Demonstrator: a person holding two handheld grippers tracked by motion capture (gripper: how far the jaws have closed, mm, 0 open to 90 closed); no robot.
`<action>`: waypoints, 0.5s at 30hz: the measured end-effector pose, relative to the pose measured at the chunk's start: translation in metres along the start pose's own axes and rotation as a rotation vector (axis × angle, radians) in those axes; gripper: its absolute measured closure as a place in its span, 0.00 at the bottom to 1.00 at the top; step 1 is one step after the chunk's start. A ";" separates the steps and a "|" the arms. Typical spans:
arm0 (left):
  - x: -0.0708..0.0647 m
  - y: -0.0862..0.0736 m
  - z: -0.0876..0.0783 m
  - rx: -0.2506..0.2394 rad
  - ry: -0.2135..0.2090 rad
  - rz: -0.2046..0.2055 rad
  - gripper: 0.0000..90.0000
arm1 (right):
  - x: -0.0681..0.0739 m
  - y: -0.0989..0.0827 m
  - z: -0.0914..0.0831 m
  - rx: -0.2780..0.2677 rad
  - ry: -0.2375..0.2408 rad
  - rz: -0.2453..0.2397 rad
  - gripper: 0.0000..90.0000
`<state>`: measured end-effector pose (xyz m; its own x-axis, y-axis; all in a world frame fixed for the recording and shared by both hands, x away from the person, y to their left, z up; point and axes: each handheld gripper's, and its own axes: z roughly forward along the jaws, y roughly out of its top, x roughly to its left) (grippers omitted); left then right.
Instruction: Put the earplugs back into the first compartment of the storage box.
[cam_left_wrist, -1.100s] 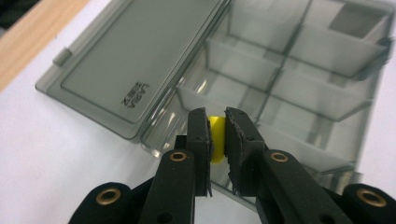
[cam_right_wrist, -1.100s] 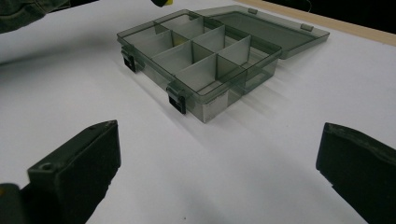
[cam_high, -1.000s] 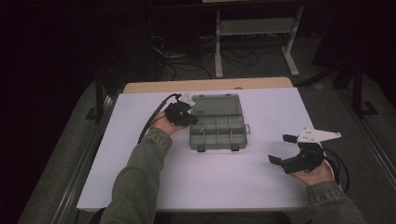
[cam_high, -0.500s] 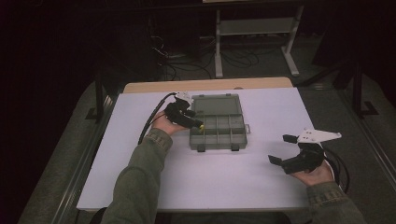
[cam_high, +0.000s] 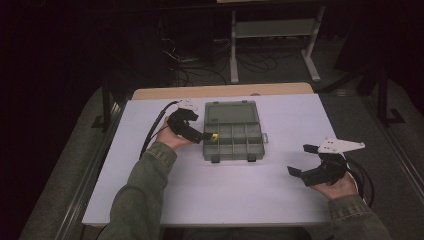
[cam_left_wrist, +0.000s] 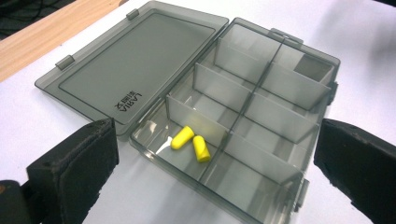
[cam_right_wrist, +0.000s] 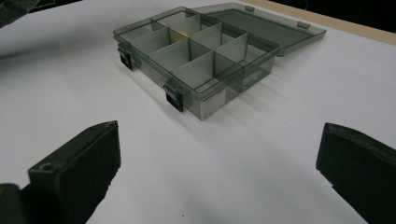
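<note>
Left gripper (cam_high: 209, 137) wide apart over the organiser box (cam_high: 233, 131); right gripper (cam_high: 302, 160) apart too, resting off to the side.

Compared with a second ago, we see the left gripper's jaws have just been opening, with nothing between them now, and the hand has drawn slightly back from the box's left edge, while the right hand has stayed where it was. In the left gripper view we look past both black jaws at the smoky plastic box, lid (cam_left_wrist: 135, 70) folded flat open, and two yellow foam earplugs (cam_left_wrist: 191, 142) lying loose, side by side and touching, in its nearest corner compartment, just ahead of and between the jaws. In the right gripper view the box (cam_right_wrist: 196, 51) sits well apart from those open jaws on the white tabletop (cam_high: 240, 190).
</note>
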<state>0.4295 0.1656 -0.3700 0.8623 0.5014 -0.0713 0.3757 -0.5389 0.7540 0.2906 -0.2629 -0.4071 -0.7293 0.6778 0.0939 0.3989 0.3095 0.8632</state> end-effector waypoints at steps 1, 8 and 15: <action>-0.001 -0.002 -0.002 -0.007 -0.004 0.002 0.00 | 0.000 0.000 0.000 0.000 0.000 0.000 0.00; -0.002 -0.013 -0.014 -0.050 0.003 -0.005 0.00 | 0.000 0.000 -0.001 0.000 0.001 0.001 0.00; -0.009 -0.021 -0.027 -0.088 0.002 0.011 0.00 | 0.000 0.000 -0.001 -0.001 0.002 0.001 0.00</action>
<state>0.4053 0.1906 -0.3679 0.8655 0.4970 -0.0620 0.3349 -0.4824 0.8094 0.2899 -0.2633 -0.4066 -0.7298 0.6769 0.0958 0.3991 0.3081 0.8636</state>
